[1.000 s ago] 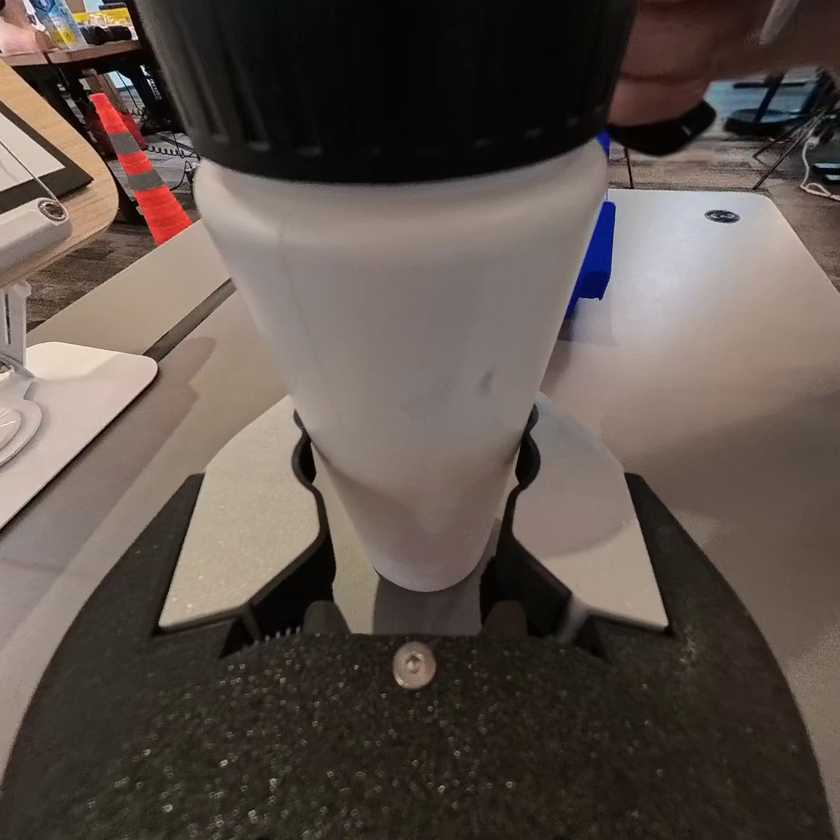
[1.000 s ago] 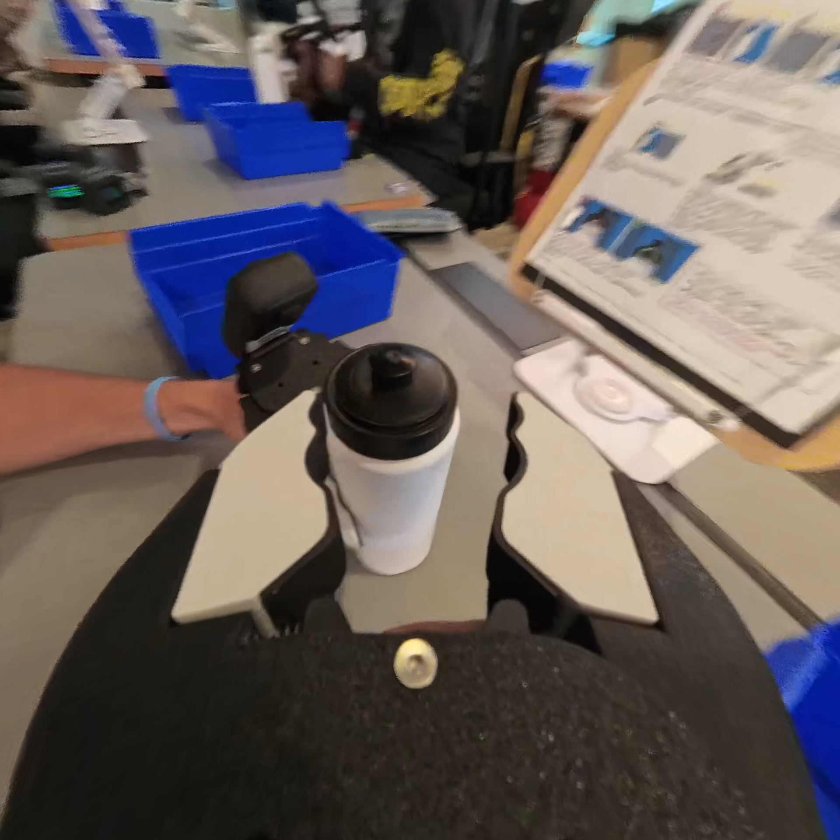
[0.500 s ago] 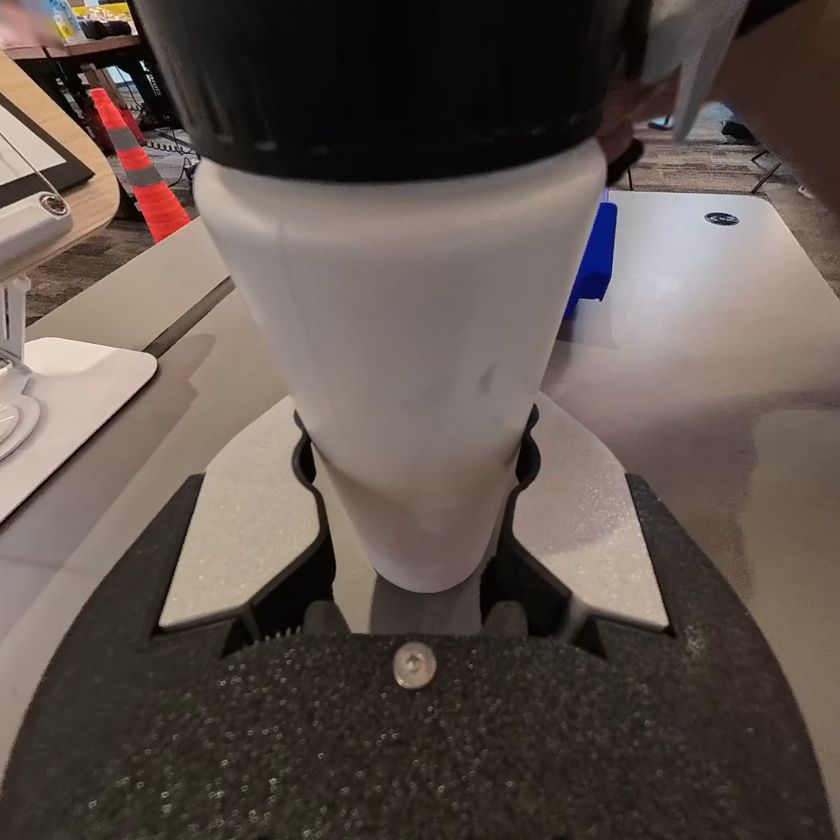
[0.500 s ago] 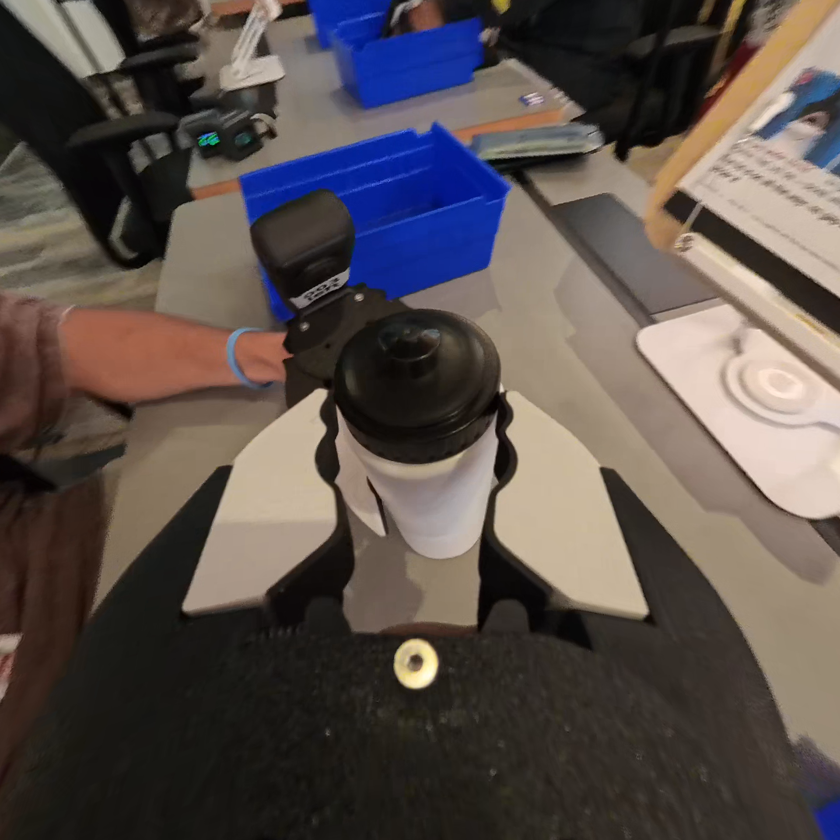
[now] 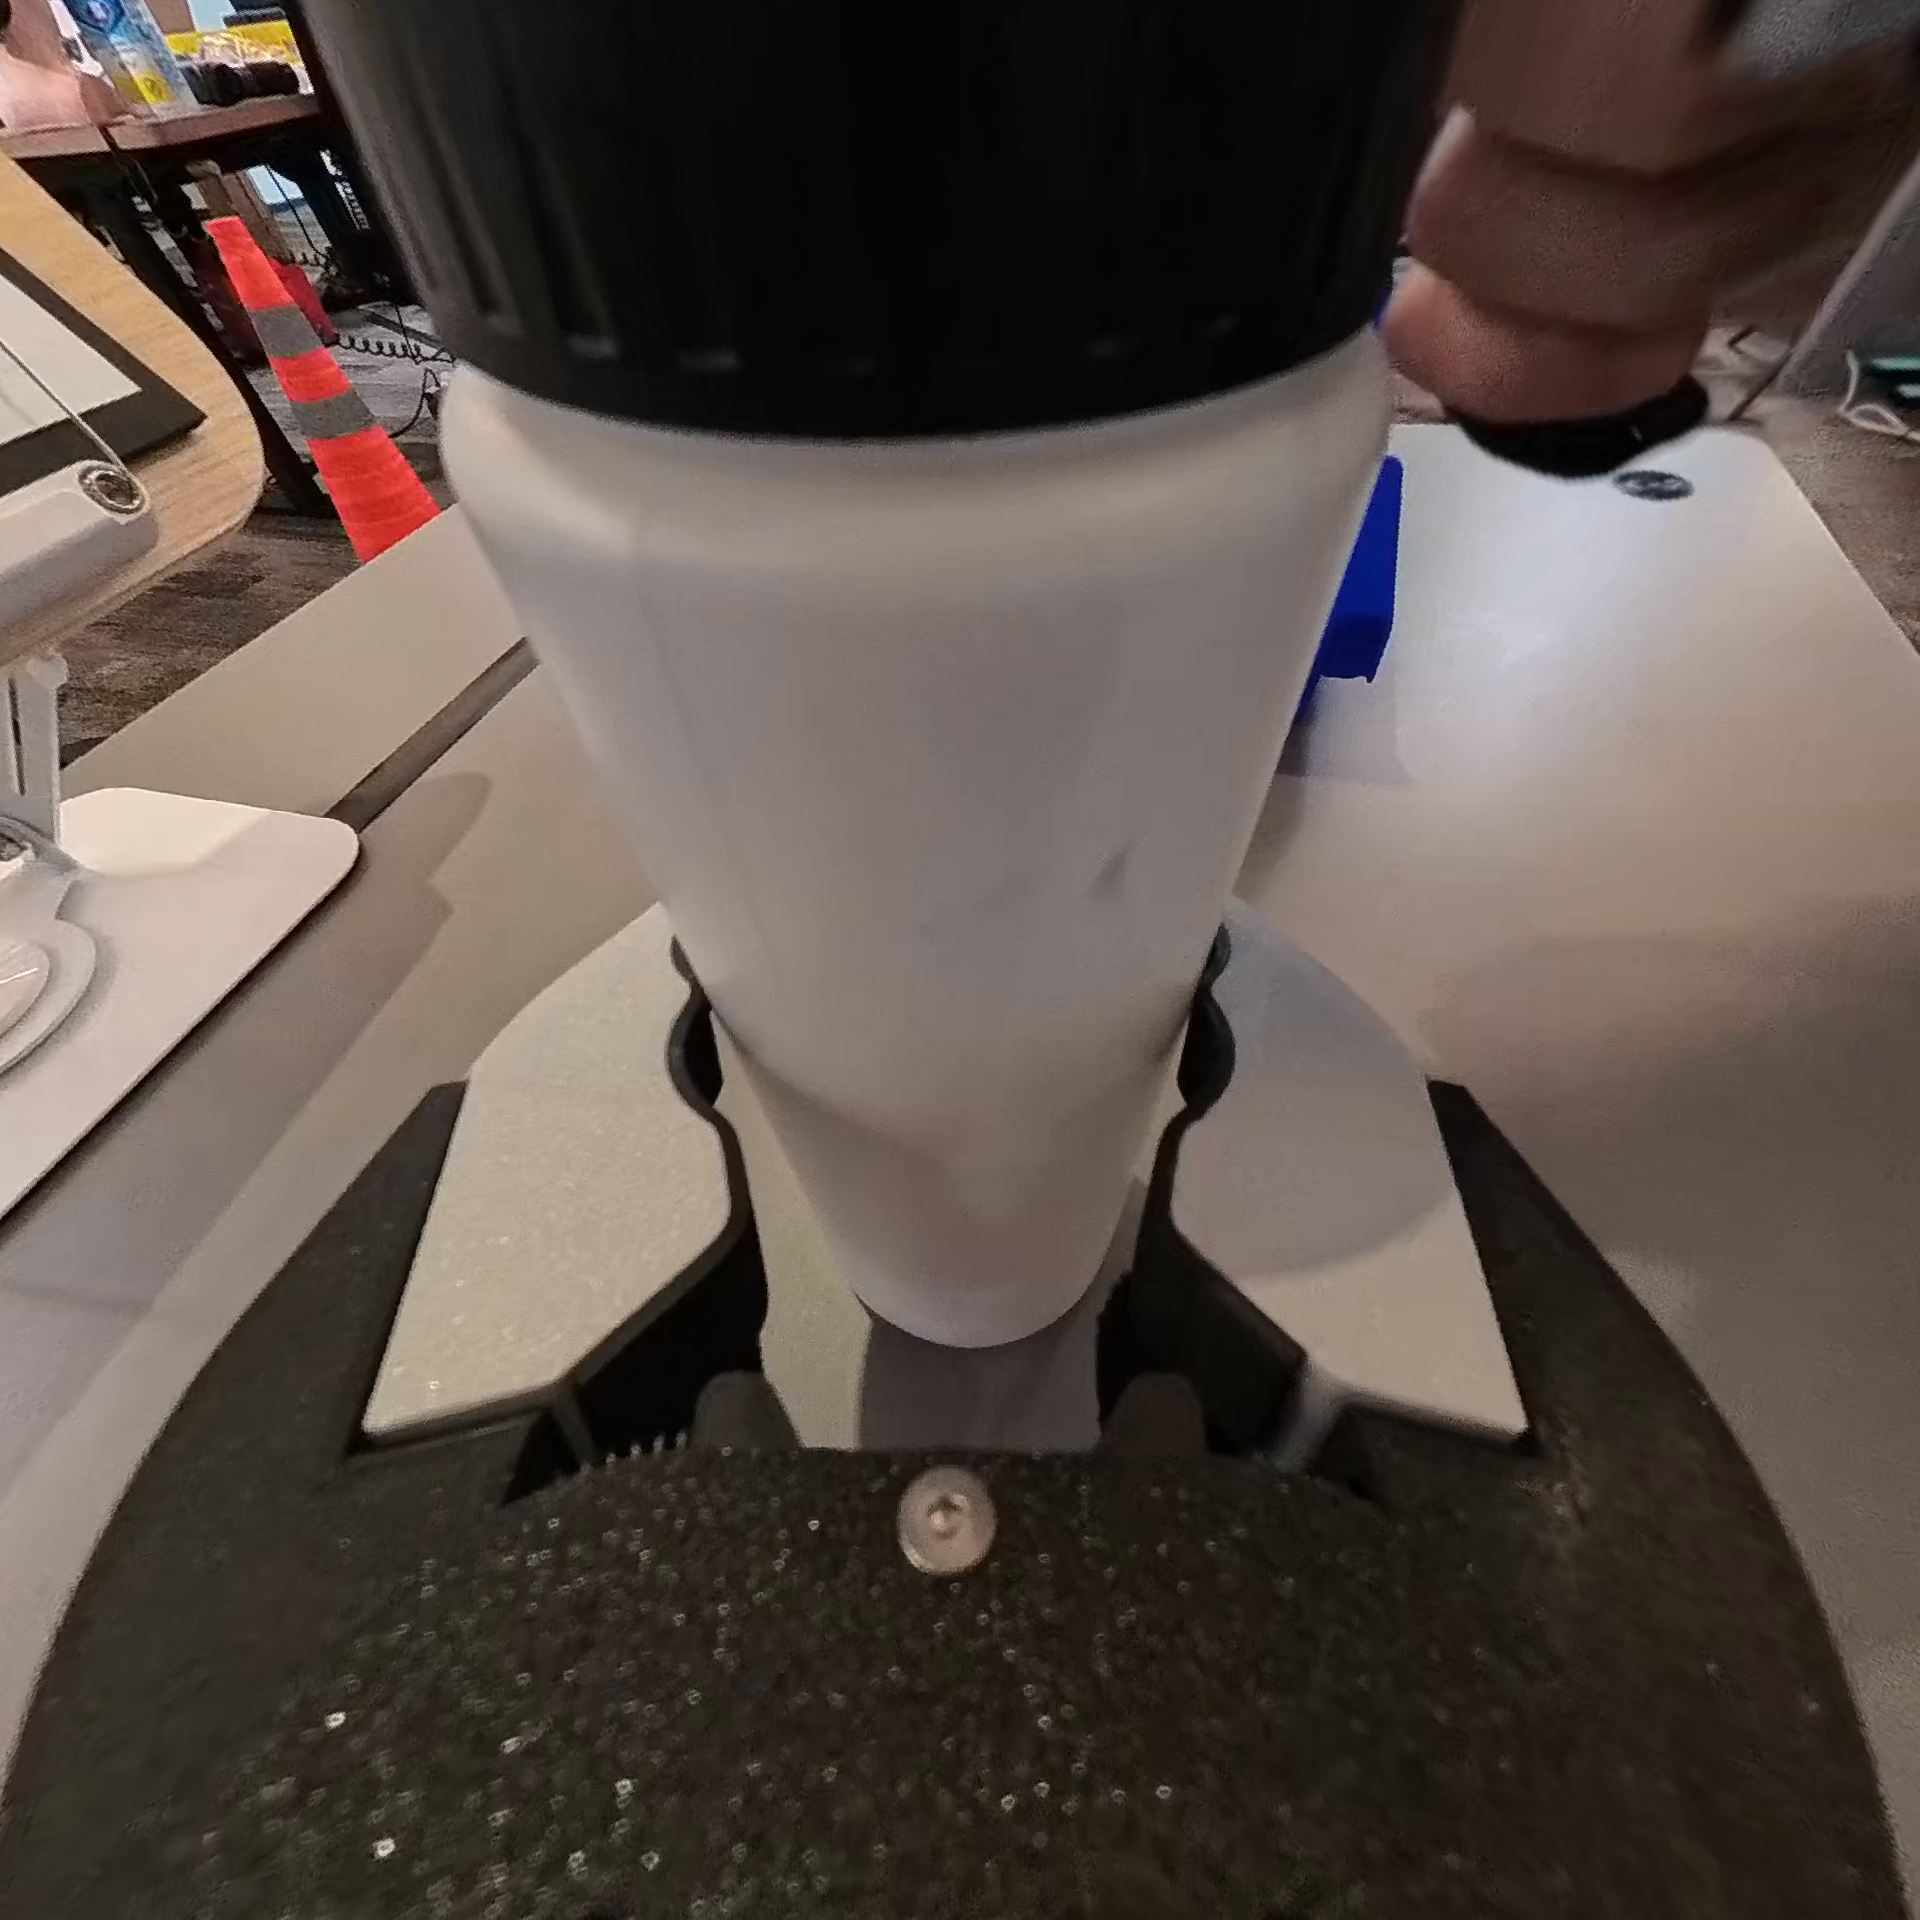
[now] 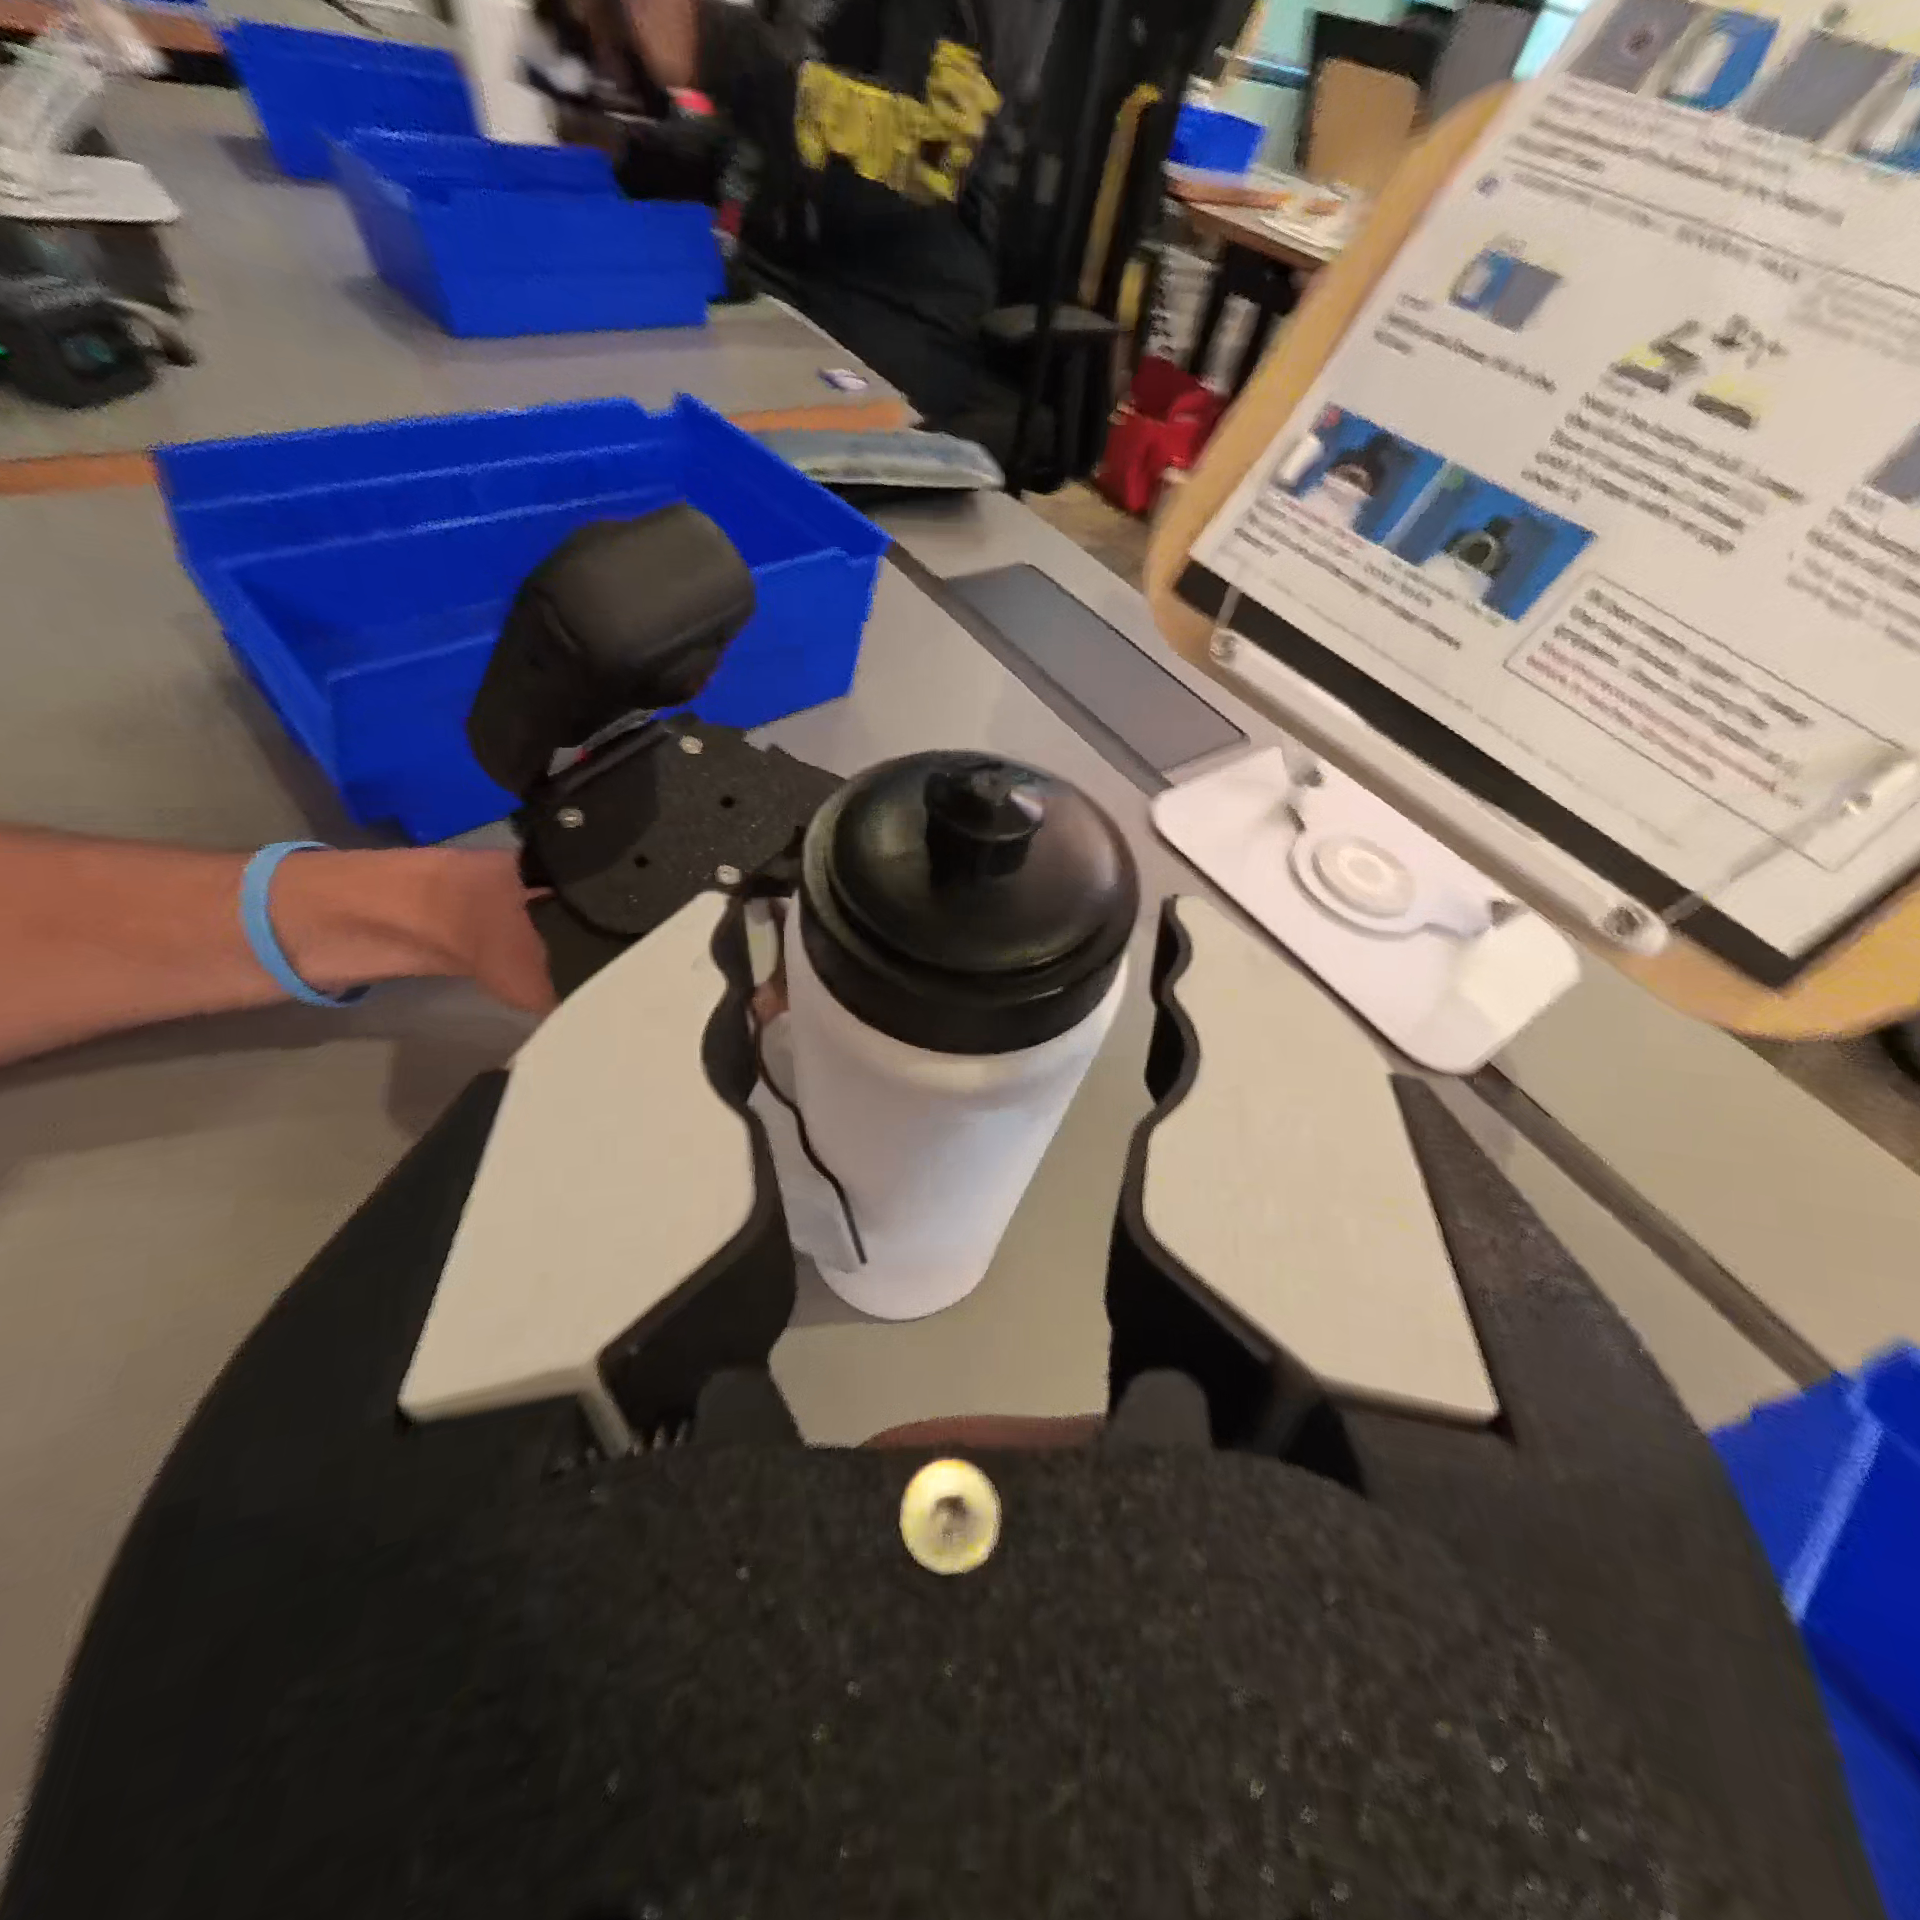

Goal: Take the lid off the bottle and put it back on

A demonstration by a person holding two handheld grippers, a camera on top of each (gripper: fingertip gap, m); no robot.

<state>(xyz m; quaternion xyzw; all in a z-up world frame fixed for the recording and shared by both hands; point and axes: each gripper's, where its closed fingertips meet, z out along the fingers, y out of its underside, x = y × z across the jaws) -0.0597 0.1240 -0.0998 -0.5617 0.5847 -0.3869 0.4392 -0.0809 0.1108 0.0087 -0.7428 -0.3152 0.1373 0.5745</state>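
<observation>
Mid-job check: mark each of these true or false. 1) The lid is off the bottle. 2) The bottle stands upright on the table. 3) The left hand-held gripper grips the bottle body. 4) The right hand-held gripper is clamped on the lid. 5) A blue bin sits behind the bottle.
1) False: the black lid sits on the white bottle.
2) True, on the grey table.
3) True: left hand-held gripper presses both sides.
4) False: right hand-held gripper stands open around it.
5) True: blue bin.
</observation>
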